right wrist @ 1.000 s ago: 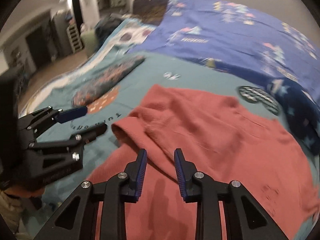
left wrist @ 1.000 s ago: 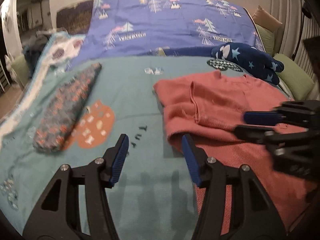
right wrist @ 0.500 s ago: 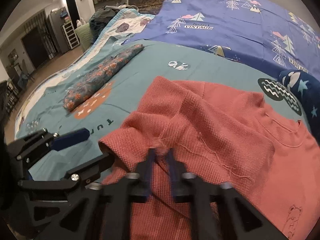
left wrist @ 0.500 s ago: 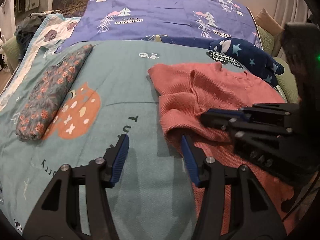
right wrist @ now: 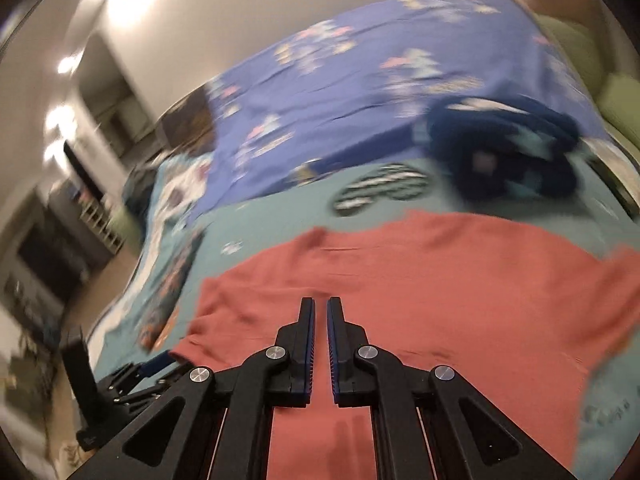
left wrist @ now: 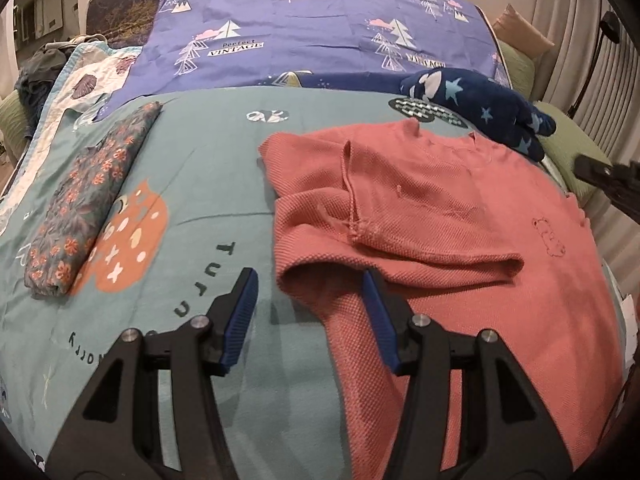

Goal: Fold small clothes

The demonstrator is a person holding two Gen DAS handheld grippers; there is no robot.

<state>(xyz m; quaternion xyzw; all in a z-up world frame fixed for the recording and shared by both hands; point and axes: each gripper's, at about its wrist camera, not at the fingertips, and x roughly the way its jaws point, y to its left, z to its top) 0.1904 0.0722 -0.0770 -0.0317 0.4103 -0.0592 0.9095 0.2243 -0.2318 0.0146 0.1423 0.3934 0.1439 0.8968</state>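
Observation:
A salmon-pink knit shirt (left wrist: 440,208) lies on the teal bedspread (left wrist: 224,168), its left sleeve folded across the chest. My left gripper (left wrist: 310,312) is open and empty, low over the shirt's lower left edge, its right finger over the fabric. My right gripper (right wrist: 320,320) has its jaws nearly together with nothing between them, raised above the shirt (right wrist: 420,272) in a blurred view. The right gripper's tip (left wrist: 608,176) shows at the right edge of the left wrist view. The left gripper (right wrist: 132,376) shows at the lower left of the right wrist view.
A folded floral garment (left wrist: 88,200) lies at the left of the bed. A navy star-patterned garment (left wrist: 480,104) lies beyond the shirt's collar. A purple tree-print sheet (left wrist: 312,28) covers the far half. Green cushions (left wrist: 568,140) line the right side.
My right gripper let go of the sleeve it pinched, leaving it folded over the chest, and pulled up and away to the right. The left gripper stayed open near the shirt's edge.

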